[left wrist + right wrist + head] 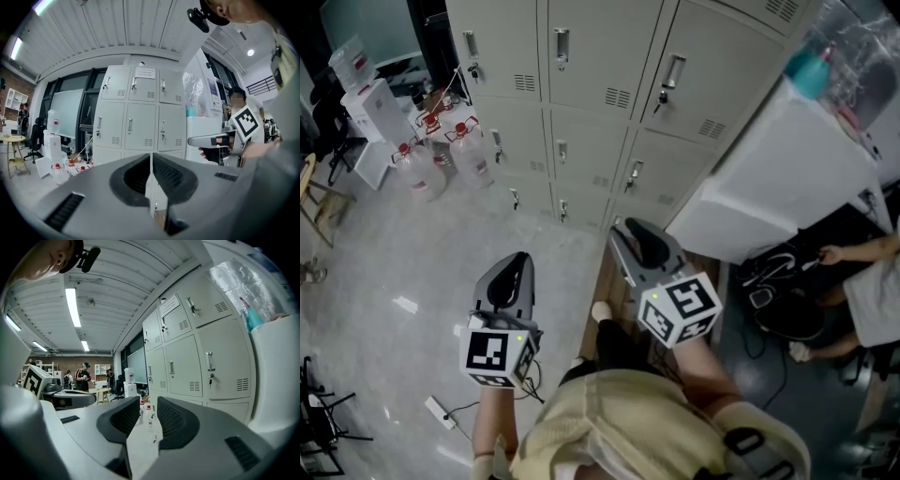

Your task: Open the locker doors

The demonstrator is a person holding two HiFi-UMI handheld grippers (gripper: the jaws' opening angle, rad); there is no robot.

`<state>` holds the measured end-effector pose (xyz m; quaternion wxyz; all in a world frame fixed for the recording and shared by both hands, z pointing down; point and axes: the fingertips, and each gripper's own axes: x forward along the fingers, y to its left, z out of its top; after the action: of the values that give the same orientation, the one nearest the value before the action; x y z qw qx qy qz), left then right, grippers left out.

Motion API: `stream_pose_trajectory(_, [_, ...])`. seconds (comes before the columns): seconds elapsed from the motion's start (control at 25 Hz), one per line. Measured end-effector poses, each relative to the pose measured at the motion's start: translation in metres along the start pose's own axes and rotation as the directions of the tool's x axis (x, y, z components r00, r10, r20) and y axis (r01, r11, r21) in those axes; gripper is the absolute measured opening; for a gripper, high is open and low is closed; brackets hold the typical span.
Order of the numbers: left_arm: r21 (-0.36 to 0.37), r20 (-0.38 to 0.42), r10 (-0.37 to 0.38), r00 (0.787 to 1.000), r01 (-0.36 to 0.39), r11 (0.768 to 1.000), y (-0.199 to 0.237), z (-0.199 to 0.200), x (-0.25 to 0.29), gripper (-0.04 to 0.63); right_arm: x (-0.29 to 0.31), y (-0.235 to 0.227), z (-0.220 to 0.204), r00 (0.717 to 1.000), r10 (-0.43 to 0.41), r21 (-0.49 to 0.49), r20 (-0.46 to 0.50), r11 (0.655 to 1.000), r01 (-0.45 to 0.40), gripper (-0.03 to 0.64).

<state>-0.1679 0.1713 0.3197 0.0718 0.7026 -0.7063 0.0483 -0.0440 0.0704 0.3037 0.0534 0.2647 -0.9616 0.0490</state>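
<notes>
**Overall: locker doors [581, 94] all shut, untouched**

Every one of the locker doors stood closed across the grey bank, handles and keys on their fronts, ahead of both tools and apart from them. The left tongs [151, 157] were clenched, pads together on nothing. The right tongs [149, 404] were released, pads apart, gap empty. Water jugs [441, 155] sat on the floor left of the bank. A white cabinet [778, 159] stood just beside its right end, teal bottle [811, 70] on top.
</notes>
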Motion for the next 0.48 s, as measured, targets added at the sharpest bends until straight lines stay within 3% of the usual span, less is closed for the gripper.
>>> stream_pose_trajectory(0.48, [0.014, 0.033, -0.028, 0.999, 0.028, 1.000, -0.001, 0.040, 0.123, 0.018, 0.063, -0.118, 0.028, 0.996, -0.077, 0.027, 0.037, 0.997, 0.076, 0.143])
